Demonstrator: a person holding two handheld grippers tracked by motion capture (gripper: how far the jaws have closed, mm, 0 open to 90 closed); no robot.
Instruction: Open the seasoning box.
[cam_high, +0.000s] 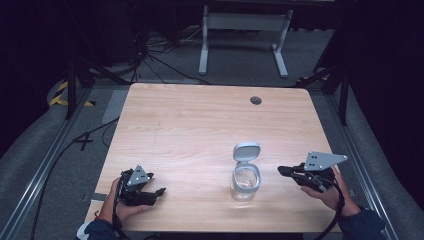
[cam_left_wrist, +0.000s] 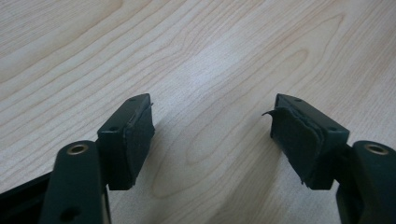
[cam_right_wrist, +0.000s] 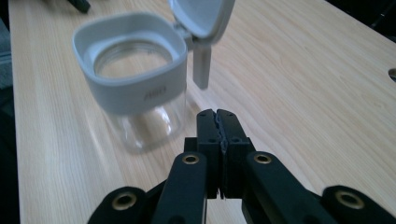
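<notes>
A clear glass jar with a grey collar stands on the wooden table near its front edge, its hinged grey lid flipped up and open. In the right gripper view the jar is empty and the lid stands behind its rim. My right gripper sits just right of the jar, jaws shut with nothing between them. My left gripper rests at the table's front left, well away from the jar, open over bare wood.
A round cable hole lies near the table's far edge. Beyond the table stand a white frame and loose cables on the floor. Metal rails run along both sides of the table.
</notes>
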